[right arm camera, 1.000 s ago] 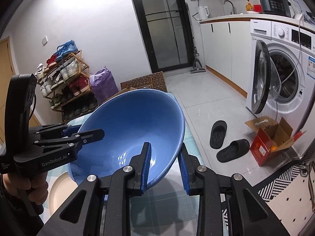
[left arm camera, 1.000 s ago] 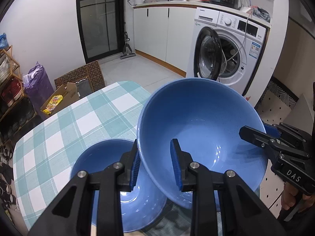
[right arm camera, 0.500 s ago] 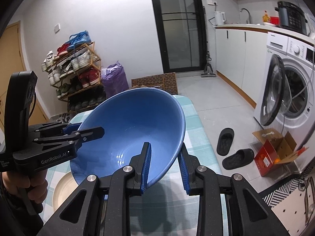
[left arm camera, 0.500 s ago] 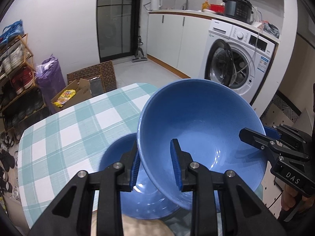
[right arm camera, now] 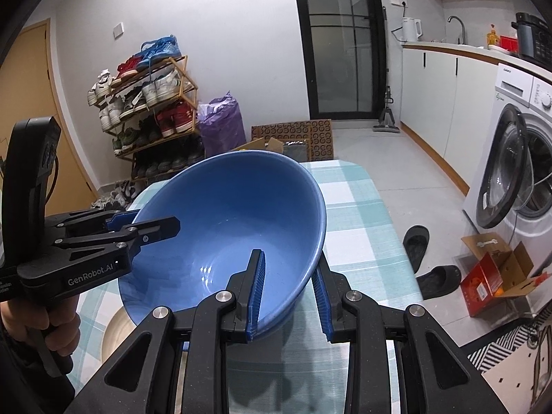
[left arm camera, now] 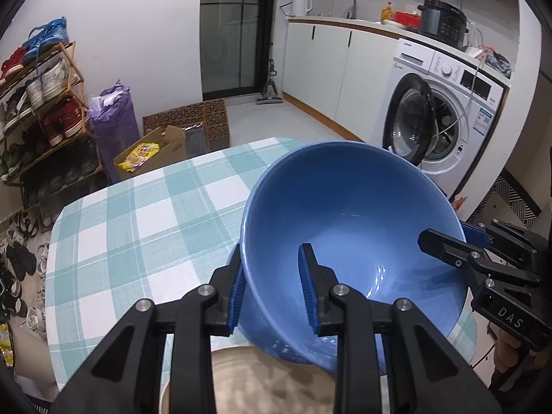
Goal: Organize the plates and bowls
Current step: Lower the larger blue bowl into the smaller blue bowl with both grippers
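A: Table (left arm camera: 145,227), first and largest item: covered in a teal-and-white checked cloth, seen in both wrist views.

B: Next item down?

A: Blue bowl (left arm camera: 352,227), large, tilted, raised above the table's near end. One bowl, gripped on two sides of its rim.

B: Beneath it?

A: Beige plate (left arm camera: 276,379), partly hidden under the bowl in the left view; in the right view only its edge (right arm camera: 115,331) shows at the bowl's lower left. Whether the bowl touches it, I cannot tell.

B: And the grippers?

A: Left gripper (left arm camera: 272,293): clamped on the bowl's rim, one blue pad outside the wall, the other inside. From the right view it reaches in at the bowl's left edge (right arm camera: 145,231), with a hand (right arm camera: 41,321) around its handle.

B: The other one?

A: Right gripper (right arm camera: 289,293): likewise closed on the rim, one pad inside the bowl, one outside. In the left view it grips the bowl's right edge (left arm camera: 452,238).

B: Anything in the bowl?

A: Only light glinting on the glaze.
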`<state>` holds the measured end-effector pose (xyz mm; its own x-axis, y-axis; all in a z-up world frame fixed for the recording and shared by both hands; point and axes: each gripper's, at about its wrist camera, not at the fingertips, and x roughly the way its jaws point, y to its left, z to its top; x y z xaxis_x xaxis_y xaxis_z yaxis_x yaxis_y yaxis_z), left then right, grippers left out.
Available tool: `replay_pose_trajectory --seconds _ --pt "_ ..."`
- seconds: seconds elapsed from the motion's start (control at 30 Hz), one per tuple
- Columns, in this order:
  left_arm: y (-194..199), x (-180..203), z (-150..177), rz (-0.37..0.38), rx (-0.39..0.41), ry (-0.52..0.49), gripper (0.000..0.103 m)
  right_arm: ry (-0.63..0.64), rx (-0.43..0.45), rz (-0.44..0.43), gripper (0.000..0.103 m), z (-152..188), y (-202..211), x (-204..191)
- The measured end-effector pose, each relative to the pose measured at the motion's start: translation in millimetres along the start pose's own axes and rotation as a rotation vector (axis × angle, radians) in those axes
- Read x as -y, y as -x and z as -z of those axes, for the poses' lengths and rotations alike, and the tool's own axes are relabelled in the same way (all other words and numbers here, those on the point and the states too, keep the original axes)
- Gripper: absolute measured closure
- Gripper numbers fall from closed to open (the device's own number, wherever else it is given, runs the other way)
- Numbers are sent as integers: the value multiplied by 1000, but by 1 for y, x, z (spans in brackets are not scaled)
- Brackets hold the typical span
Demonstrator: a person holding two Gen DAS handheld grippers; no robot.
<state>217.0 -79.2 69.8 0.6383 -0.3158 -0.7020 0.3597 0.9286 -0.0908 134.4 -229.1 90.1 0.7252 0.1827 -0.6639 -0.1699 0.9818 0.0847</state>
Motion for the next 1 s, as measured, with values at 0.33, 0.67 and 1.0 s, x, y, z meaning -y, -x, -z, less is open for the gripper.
replay_pose_trajectory --seconds 0.33,0.67,1.0 --pt "-10 -14 11 -4 -22 31 75 17 -49 -15 74 3 -28 -9" --pt "-23 -19 19 -9 -52 46 75 25 -76 -8 74 8 -46 -13" --pt "-34 -19 25 -31 -81 47 75 51 -97 24 74 16 -60 -17"
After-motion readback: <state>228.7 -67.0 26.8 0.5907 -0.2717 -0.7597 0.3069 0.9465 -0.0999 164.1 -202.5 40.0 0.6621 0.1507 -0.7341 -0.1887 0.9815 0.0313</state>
